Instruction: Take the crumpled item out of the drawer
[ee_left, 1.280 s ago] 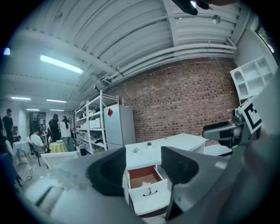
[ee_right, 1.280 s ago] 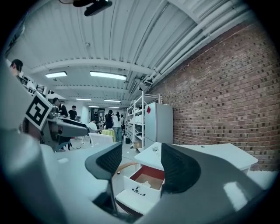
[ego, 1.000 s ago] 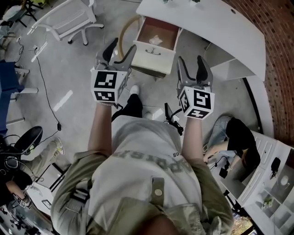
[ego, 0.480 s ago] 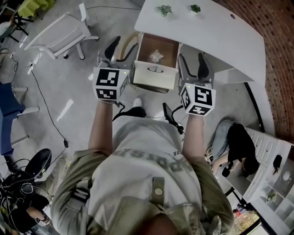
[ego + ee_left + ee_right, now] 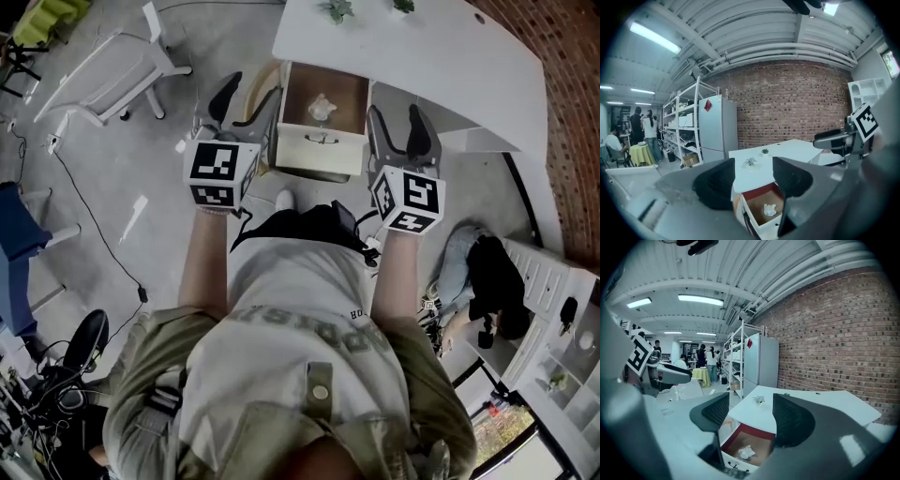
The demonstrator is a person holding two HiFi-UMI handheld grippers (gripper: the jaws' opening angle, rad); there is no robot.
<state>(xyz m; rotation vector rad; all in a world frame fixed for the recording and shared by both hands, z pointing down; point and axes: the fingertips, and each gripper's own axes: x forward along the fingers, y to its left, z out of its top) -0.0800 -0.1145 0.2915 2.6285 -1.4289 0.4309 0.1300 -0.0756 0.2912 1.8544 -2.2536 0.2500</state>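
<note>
- The crumpled item point(image 5: 322, 106), a small white wad, lies on the brown bottom of the open drawer point(image 5: 322, 155), near its middle and loose, with neither tongs touching it.
- The drawer is pulled out from under the edge of the white table point(image 5: 422, 52), and its white front faces away from the table.
- The left tongs point(image 5: 246, 96) hang just beside the drawer's left side. Their jaws are spread apart with nothing gripped, and the left gripper view shows the drawer and the wad farther off through the gap.
- The right tongs point(image 5: 398, 128) hang just beside the drawer's right side, jaws likewise spread and empty.
- Two small green plants point(image 5: 337, 9) stand on the table behind the drawer.
- A white chair point(image 5: 117, 70) stands on the floor well to the left.
- A brick wall point(image 5: 572, 103) runs behind the table.
</note>
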